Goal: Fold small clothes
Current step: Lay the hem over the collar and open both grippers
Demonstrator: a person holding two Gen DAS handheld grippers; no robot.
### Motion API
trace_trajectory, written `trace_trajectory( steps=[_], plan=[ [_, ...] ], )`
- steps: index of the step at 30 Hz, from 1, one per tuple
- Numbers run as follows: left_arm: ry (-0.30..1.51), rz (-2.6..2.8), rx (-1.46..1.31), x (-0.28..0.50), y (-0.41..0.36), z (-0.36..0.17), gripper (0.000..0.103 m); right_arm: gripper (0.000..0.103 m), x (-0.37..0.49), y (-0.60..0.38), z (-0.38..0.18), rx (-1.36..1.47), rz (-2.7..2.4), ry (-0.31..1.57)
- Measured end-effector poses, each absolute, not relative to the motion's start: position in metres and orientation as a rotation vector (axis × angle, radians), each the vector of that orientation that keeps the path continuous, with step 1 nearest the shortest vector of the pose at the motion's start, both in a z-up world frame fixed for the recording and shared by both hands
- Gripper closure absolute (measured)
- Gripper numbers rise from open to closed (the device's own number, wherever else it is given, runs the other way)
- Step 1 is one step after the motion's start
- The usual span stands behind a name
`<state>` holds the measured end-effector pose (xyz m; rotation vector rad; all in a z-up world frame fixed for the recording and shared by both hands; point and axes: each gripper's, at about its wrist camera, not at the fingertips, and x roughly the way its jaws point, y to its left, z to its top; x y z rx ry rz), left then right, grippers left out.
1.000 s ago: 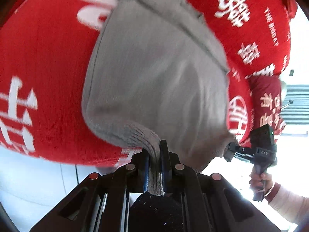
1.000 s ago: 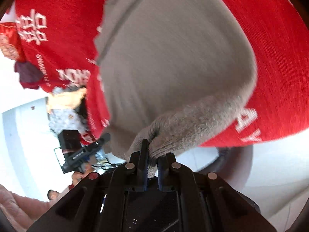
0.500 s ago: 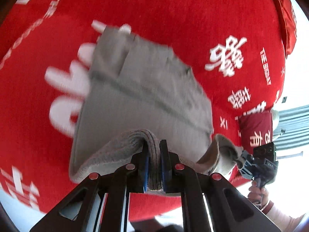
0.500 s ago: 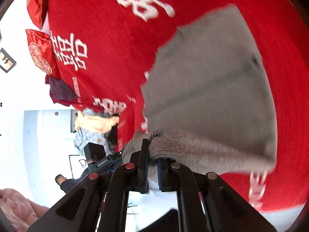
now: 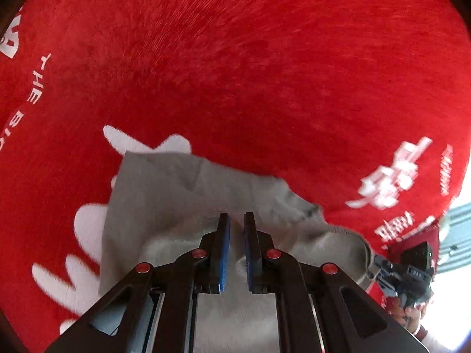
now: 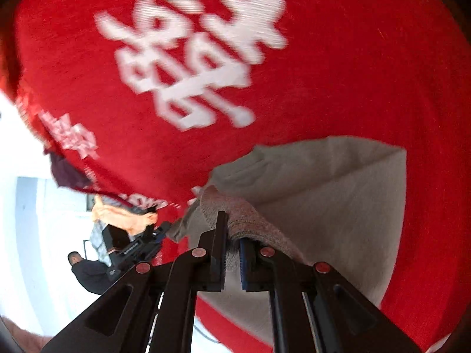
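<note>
A small grey knitted garment [image 5: 176, 194] lies on a red bedspread [image 5: 235, 73] printed with white characters. My left gripper [image 5: 235, 220] is shut on its thick ribbed edge, and grey cloth fills the gap between the blue pads. In the right wrist view the garment [image 6: 323, 194] is doubled over, and my right gripper [image 6: 234, 229] is shut on the ribbed hem. Each gripper shows in the other's view at the garment's far corner: the right gripper [image 5: 409, 267] in a hand, the left gripper [image 6: 141, 241] beside a cloth pile.
The bedspread [image 6: 323, 73] stretches far beyond the garment. At its left edge hang a dark maroon cloth [image 6: 66, 173] and an orange cloth [image 6: 117, 217] on a pile. A person in dark clothes [image 6: 85, 270] stands beyond it. A red pillow [image 5: 421, 235] sits near the bright window.
Both grippers have carried the ribbed hem forward across the bed. The hanging grey garment has dropped low in both views and now lies doubled on the bedspread. Both grips have stayed shut.
</note>
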<state>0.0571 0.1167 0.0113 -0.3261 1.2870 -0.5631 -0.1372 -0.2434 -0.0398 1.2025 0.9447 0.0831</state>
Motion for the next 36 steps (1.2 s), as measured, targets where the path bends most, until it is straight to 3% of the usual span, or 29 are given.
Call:
trace_trajectory(
  steps=[8,9,10,11,12,13,19,21,25,27,28,29,30,36],
  plan=[
    [1.318,-0.378,-0.178,0.082,0.101,-0.022,0.092,0.092,-0.106,-0.259,-0.104,1.165,-0.038,1.121],
    [1.319,-0.375,-0.150,0.080,0.100,-0.020,0.086,0.090,-0.105,-0.258,-0.104,1.159,-0.048,1.133],
    [1.321,-0.377,-0.127,0.078,0.098,-0.018,0.070,0.082,-0.104,-0.257,-0.101,1.148,-0.053,1.134],
    [1.318,-0.376,-0.095,0.075,0.097,-0.015,0.058,0.063,-0.104,-0.256,-0.095,1.124,-0.054,1.129],
    [1.312,-0.375,-0.072,0.072,0.096,-0.012,0.044,0.053,-0.104,-0.255,-0.087,1.085,-0.056,1.126],
    [1.302,-0.383,-0.046,0.070,0.094,-0.008,0.044,0.045,-0.104,-0.254,-0.076,1.026,-0.065,1.120],
    [1.359,-0.457,0.078,0.073,0.065,-0.020,0.044,0.045,-0.105,-0.257,-0.050,0.740,-0.101,1.189],
    [1.387,-0.465,0.082,0.078,0.053,-0.030,0.044,0.045,-0.101,-0.261,-0.062,0.731,-0.109,1.228],
    [1.422,-0.485,0.116,0.085,0.029,-0.048,0.044,0.057,-0.090,-0.264,-0.084,0.787,-0.076,1.250],
    [1.415,-0.476,0.148,0.087,0.021,-0.054,0.048,0.080,-0.084,-0.262,-0.094,0.792,-0.064,1.276],
    [1.407,-0.474,0.149,0.088,0.020,-0.054,0.070,0.096,-0.080,-0.261,-0.098,0.782,-0.062,1.291],
    [1.406,-0.477,0.139,0.089,0.021,-0.053,0.085,0.096,-0.079,-0.260,-0.096,0.778,-0.061,1.288],
    [1.420,-0.487,0.108,0.092,0.023,-0.052,0.093,0.096,-0.078,-0.259,-0.092,0.768,-0.053,1.269],
    [1.357,-0.389,0.056,0.105,0.044,-0.044,0.093,0.096,-0.067,-0.256,-0.070,0.680,-0.039,1.209]
  ],
)
